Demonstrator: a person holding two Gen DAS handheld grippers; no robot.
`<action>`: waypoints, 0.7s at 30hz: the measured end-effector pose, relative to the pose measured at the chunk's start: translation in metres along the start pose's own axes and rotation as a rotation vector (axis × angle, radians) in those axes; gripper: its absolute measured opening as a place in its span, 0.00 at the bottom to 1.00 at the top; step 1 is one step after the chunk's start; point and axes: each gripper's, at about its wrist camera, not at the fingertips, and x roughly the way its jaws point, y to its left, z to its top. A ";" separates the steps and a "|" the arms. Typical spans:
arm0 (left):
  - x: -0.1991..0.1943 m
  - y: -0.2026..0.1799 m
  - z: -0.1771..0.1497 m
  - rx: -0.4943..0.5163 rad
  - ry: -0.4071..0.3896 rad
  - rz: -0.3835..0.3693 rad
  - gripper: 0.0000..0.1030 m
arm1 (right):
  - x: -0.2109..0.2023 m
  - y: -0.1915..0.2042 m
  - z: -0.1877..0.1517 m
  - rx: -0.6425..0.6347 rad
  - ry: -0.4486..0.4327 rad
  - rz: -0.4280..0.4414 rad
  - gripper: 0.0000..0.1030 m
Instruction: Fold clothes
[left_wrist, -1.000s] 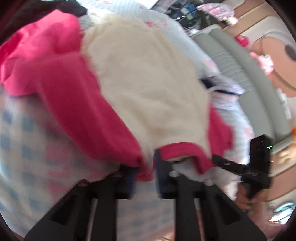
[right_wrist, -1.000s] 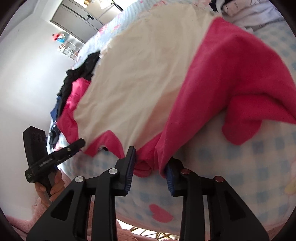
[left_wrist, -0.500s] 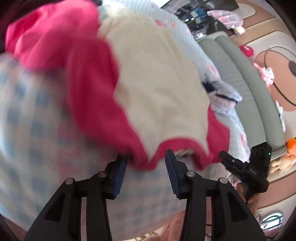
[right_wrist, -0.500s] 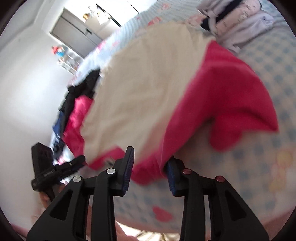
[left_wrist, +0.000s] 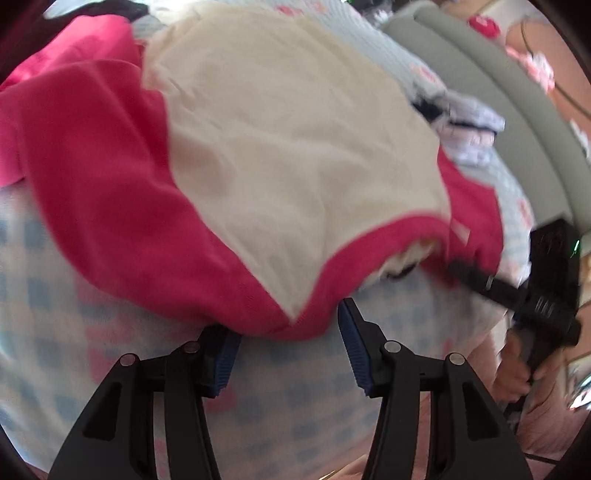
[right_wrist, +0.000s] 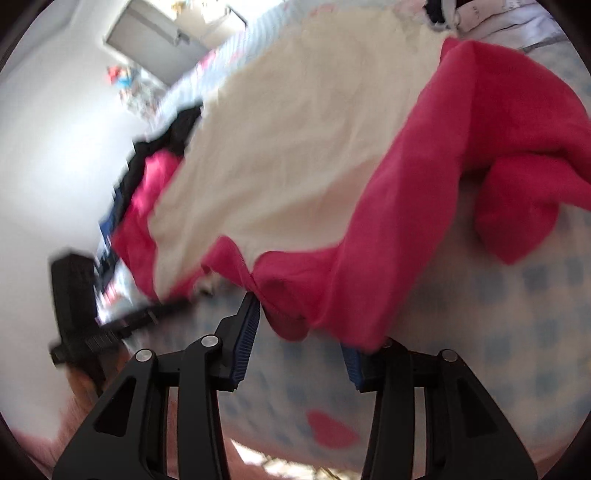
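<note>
A: Cream-and-pink knit garment (left_wrist: 295, 147) lies spread on the blue-and-white checked bed sheet (left_wrist: 55, 314), cream panel up, pink sleeves out to both sides. Its pink hem sits at the near edge of the bed.

B: Left gripper (left_wrist: 288, 350)?

A: Jaws spread wide, blue pads (left_wrist: 352, 343) well apart. The pink hem fold hangs just above the gap and covers the tip of the left-side finger. Nothing pinched between the pads.

B: Right gripper (right_wrist: 301, 339)?

A: Also wide open. A bunched pink fold droops between the fingers; cloth touches the tip of the left-side pad (right_wrist: 247, 332) and drapes over the top of the other finger. No clamp on it.

B: Each tool visible from the other camera?

A: Yes, blurred. The right gripper shows at the right edge of the left wrist view, held in a hand (left_wrist: 517, 369), at the far hem corner.

B: Surroundings?

A: Dark clothing pile (right_wrist: 159, 147) beyond the left sleeve, pale folded clothes (left_wrist: 469, 129) past the right one, grey padded headboard (left_wrist: 498, 92) alongside. A pink heart print (right_wrist: 332, 428) marks the sheet near the right gripper.
</note>
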 end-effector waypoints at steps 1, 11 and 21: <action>-0.001 -0.004 -0.002 0.024 -0.006 0.019 0.52 | 0.001 0.002 0.000 -0.005 -0.001 0.004 0.42; -0.022 0.034 0.026 -0.296 -0.108 -0.431 0.25 | -0.032 0.007 0.008 0.031 -0.056 0.121 0.09; -0.019 0.020 0.038 -0.169 -0.125 -0.213 0.40 | -0.034 -0.007 0.025 0.122 -0.004 0.153 0.12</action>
